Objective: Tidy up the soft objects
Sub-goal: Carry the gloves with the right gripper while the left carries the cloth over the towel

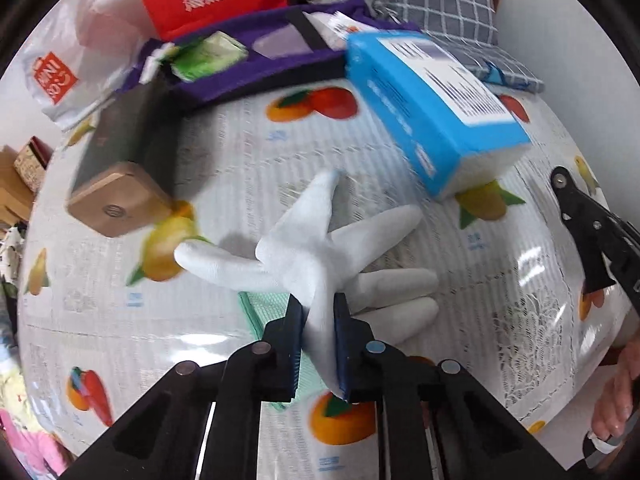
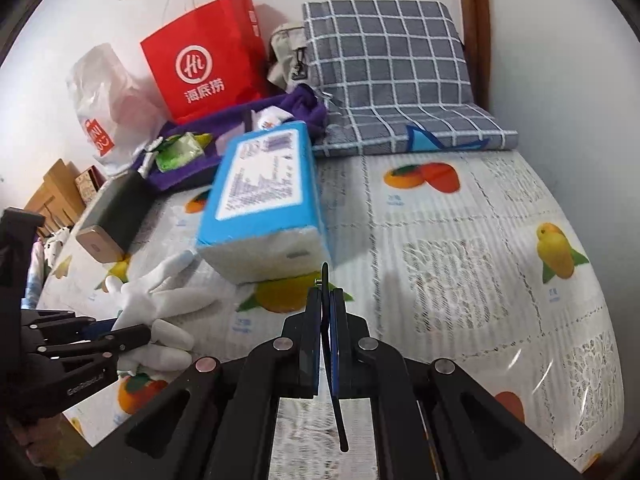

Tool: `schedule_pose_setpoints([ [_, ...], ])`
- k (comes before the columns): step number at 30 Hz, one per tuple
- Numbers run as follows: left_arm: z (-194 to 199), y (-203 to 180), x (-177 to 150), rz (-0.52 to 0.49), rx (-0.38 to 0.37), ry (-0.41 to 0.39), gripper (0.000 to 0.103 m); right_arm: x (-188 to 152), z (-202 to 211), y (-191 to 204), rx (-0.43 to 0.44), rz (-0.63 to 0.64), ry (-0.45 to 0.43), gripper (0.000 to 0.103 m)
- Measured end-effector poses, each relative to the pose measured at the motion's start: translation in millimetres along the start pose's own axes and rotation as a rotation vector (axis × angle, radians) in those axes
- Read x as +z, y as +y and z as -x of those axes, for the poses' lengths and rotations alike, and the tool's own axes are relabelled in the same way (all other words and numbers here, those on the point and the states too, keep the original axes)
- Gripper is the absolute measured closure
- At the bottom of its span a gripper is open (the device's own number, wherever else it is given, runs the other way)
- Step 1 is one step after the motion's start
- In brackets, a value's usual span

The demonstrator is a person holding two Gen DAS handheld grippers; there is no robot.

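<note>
My left gripper (image 1: 318,312) is shut on a white glove (image 1: 316,248), pinching it near the palm and holding it a little above the table; its fingers splay outward. A second white glove (image 1: 396,300) lies under it on a green mesh cloth (image 1: 260,308). Both gloves show in the right wrist view (image 2: 160,292), at the lower left beside the left gripper (image 2: 132,336). My right gripper (image 2: 326,300) is shut on a thin dark flat piece (image 2: 334,360) that stands edge-on between its pads. It also shows at the right edge of the left wrist view (image 1: 588,232).
A blue tissue pack (image 2: 268,192) lies mid-table on the fruit-print tablecloth (image 2: 460,240). A dark box with a tan end (image 2: 112,216) sits left. Behind are a purple cloth (image 2: 240,120) with a green packet (image 2: 180,152), a red paper bag (image 2: 204,68), a white plastic bag (image 2: 104,104) and a grey checked cushion (image 2: 392,72).
</note>
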State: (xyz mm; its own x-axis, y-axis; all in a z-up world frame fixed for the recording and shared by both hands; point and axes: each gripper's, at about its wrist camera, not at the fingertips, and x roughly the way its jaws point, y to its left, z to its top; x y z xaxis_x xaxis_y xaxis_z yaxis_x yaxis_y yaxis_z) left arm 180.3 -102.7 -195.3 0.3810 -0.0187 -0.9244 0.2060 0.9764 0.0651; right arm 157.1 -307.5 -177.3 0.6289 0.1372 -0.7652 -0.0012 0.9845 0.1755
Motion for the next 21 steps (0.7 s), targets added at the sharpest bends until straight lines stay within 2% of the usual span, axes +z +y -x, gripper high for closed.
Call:
schedule_pose_setpoints([
  [6,23,30,14,0.023,0.084,-0.07,0.089,23,10,21,0.028,0.026,-0.018,0.099],
  [21,61,80,44,0.106,0.089,-0.152,0.089,72,20,78,0.052,0.116,-0.048,0.099],
])
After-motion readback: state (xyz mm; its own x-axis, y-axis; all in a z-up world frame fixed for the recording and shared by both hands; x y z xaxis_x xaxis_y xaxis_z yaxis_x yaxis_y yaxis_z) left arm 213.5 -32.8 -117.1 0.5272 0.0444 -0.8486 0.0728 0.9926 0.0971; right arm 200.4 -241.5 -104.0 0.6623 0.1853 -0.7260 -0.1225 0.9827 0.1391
